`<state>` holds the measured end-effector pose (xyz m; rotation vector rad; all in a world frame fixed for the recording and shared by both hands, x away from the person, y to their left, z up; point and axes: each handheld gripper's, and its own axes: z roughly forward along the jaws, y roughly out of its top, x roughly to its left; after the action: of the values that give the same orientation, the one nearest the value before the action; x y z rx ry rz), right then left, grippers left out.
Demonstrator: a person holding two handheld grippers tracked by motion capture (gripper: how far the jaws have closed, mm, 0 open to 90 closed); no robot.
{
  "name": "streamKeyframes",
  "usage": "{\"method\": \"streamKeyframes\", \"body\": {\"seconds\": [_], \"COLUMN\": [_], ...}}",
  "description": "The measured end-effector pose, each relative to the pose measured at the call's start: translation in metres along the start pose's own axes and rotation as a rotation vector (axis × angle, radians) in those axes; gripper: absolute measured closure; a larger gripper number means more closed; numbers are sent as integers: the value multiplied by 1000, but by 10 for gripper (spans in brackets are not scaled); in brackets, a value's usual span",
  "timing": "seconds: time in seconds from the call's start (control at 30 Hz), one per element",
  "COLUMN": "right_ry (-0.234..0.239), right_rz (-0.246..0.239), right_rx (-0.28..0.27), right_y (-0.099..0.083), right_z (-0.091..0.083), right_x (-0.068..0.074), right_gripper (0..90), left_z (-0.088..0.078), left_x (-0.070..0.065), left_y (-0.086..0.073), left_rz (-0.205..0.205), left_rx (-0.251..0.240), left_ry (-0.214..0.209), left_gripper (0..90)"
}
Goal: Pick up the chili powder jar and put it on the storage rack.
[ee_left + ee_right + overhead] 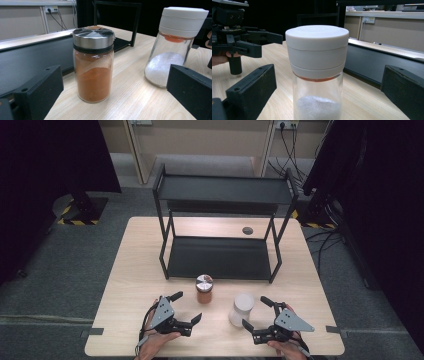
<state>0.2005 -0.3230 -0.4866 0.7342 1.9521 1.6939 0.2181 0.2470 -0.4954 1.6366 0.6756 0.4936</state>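
A glass jar of orange powder [204,290] with a shiny metal lid stands upright on the wooden table [135,270], just in front of the rack. To its right stands a glass jar of white powder [241,310] with a white cap. My left gripper [186,307] is open, just left of the orange jar [93,67] and short of it; the white jar [172,47] shows further right. My right gripper [256,313] is open, its jaws on either side of the white jar [317,62] without touching it. The left gripper [249,40] shows beyond, also open.
A black two-shelf metal rack [220,255] stands at the back middle of the table, both shelves bare. A small dark round hole [247,230] sits in the tabletop behind it. Bare wood lies left and right of the rack.
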Motion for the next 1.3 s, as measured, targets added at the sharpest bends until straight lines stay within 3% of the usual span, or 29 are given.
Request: {"method": "streamKeyframes", "body": {"seconds": [0.23, 0.6, 1.3], "right_ry": [4, 5, 7], "right_rz": [0, 3, 6], "right_rx": [2, -3, -3], "right_y": [0, 0, -1], "right_z": [2, 2, 2], "right_x": [0, 1, 1], "right_gripper": [3, 3, 3], "left_z": [4, 10, 40], "left_x": [0, -1, 7], "left_y": [1, 5, 15], "left_rz": [-16, -1, 12], "left_rx": [3, 13, 32], "left_ry": [13, 16, 40], "left_gripper": [2, 2, 8]}}
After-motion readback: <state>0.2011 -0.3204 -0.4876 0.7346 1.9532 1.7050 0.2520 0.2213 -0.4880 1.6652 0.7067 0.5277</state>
